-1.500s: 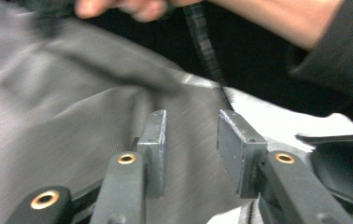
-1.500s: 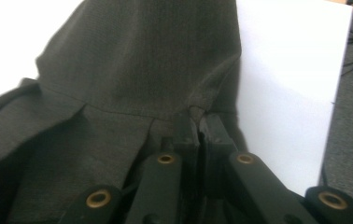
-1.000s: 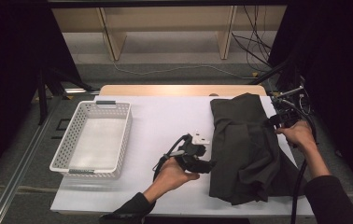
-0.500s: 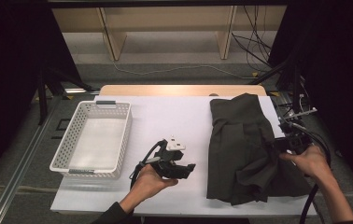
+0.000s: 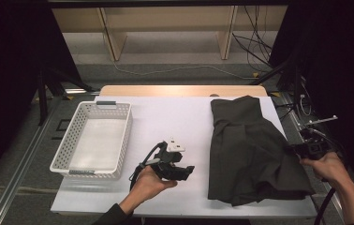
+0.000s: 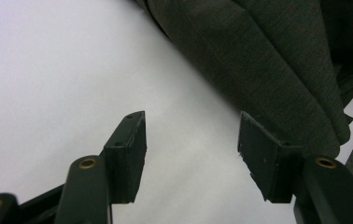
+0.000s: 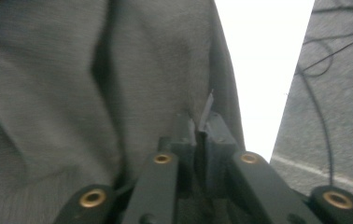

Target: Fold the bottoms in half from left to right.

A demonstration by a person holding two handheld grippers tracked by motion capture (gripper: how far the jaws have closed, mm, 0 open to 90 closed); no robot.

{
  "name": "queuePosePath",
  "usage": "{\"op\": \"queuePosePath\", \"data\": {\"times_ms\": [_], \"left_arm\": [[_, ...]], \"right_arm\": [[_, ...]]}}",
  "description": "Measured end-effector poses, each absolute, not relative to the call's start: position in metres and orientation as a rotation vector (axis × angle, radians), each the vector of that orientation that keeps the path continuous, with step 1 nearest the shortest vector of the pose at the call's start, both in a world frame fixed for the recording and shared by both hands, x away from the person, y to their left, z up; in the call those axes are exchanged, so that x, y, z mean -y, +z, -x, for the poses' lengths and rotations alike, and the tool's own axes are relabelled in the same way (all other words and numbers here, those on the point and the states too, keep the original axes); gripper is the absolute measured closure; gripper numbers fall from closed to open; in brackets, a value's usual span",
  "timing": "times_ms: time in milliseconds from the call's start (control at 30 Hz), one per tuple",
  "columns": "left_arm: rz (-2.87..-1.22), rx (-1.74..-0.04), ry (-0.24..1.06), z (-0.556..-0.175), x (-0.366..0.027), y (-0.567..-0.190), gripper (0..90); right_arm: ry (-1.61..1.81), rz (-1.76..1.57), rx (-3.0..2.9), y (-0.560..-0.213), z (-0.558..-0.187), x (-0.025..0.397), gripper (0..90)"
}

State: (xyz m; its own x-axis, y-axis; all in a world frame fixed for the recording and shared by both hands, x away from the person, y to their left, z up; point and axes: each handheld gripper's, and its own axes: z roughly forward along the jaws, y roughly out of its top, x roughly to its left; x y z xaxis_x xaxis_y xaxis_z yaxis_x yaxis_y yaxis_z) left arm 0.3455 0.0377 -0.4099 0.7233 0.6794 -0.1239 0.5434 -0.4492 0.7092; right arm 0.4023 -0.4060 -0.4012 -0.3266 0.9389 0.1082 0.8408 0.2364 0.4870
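A dark grey garment (image 5: 250, 150) lies crumpled on the right half of the white table (image 5: 170, 117). My left gripper (image 5: 190, 171) is held low over bare table just left of the garment, its jaws open with nothing between them. In the left gripper view the left gripper (image 6: 191, 126) points at the garment's (image 6: 268, 60) folded edge a short way ahead. At the garment's right edge, near the table's right side, my right gripper (image 5: 298, 150) is shut. In the right gripper view the right gripper (image 7: 198, 126) pinches a thin fold of the garment (image 7: 72, 93).
A white perforated basket (image 5: 124, 136) stands empty on the left of the table. Cables and dark stands crowd the floor beyond the table's right edge. A wooden shelf frame (image 5: 165, 28) stands behind the table.
My left gripper has drawn back to the left, off the garment's edge. My right gripper has come down the garment's right edge toward the front, and the cloth there has spread outward.
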Motion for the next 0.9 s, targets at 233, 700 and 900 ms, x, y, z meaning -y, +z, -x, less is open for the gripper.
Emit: {"op": "queuePosePath", "data": {"times_ms": [233,700,900], "left_arm": [[-2.154,-0.927,0.235,-0.346,-0.037,-0.408,41.2],[-2.149,-0.928,0.212,-0.349,-0.014,-0.412,35.0],[-2.143,-0.938,0.183,-0.354,0.002,-0.415,31.5]], "right_arm": [[0.68,-1.706,-2.269,-0.403,-0.409,0.41,76.1],[0.495,-1.714,-2.196,-0.42,-0.415,0.402,90.0],[0.528,-1.722,-2.184,-0.424,-0.412,0.406,89.3]]}}
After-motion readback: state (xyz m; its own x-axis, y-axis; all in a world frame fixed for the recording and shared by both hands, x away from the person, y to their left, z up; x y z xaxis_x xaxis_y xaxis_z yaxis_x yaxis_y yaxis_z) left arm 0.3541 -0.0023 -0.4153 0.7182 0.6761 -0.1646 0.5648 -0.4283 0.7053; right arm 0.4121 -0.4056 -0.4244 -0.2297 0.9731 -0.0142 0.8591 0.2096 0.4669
